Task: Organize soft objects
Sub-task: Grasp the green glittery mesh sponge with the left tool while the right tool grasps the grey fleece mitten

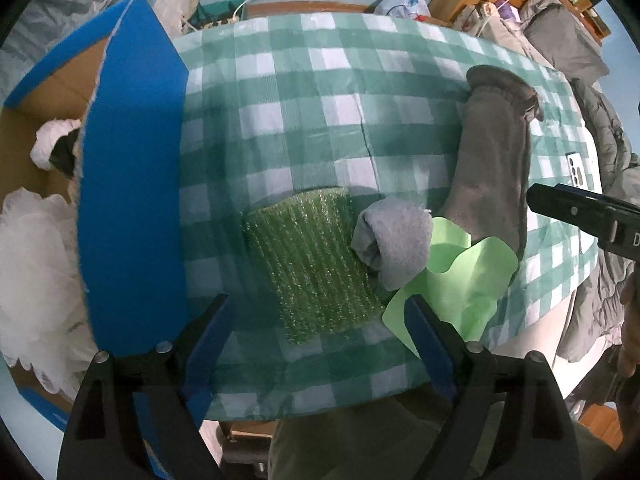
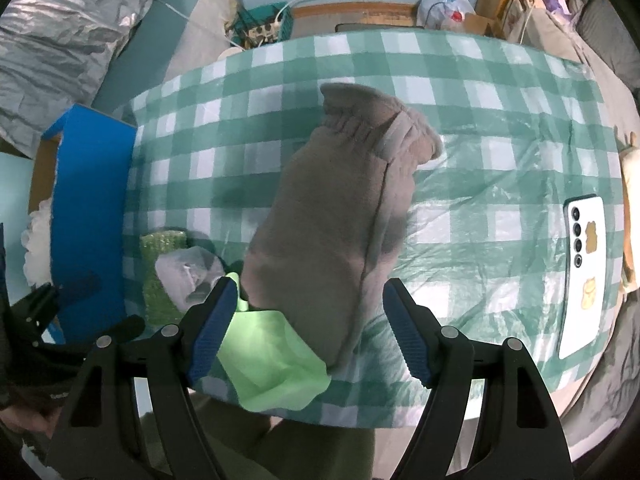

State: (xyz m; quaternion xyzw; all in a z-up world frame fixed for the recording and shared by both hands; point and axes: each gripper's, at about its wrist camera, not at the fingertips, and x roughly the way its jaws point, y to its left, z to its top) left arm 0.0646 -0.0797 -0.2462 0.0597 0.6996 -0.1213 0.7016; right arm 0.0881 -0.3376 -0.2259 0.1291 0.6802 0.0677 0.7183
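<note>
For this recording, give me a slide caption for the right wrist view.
Open right gripper poised over a grey mitten on the checked tablecloth.

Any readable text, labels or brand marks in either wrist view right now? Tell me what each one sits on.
"D": a lone white letter, cut off by the frame edge, on the black body of the right tool in the left wrist view.
White phone: two gold stickers, pictures only, no words readable.
White plastic bag behind the table: red and blue print, too blurred to read.
Blue box: no print visible.
</note>
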